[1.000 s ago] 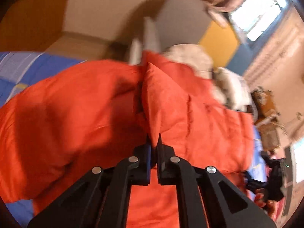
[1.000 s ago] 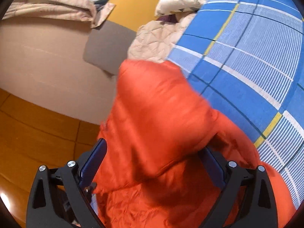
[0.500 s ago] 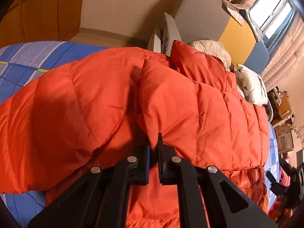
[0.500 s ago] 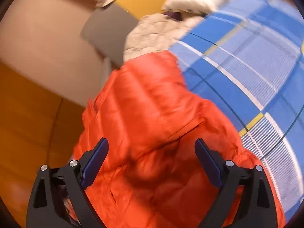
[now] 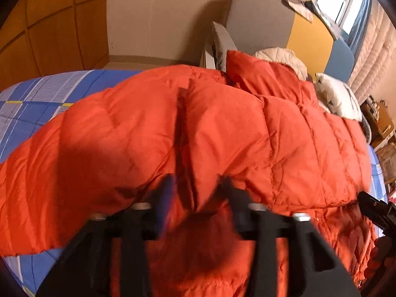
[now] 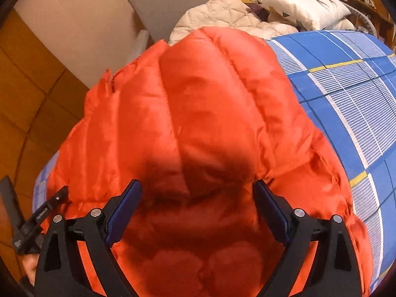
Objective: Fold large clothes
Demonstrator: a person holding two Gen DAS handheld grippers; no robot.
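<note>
Left gripper (image 5: 195,190) jaws just opening off puffy orange quilted down jacket (image 5: 247,136); right gripper (image 6: 195,210) apart. Springy fold may reopen.

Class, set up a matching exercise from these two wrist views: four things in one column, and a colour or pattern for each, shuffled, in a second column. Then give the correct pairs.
Things:
1. puffer jacket
2. bedsheet
3. pillow
4. quilted blanket

Descriptions:
A. white with dark marks
B. orange-red
C. beige
D. blue check with white and yellow lines

Pairs: 1-B, 2-D, 3-A, 4-C
</note>
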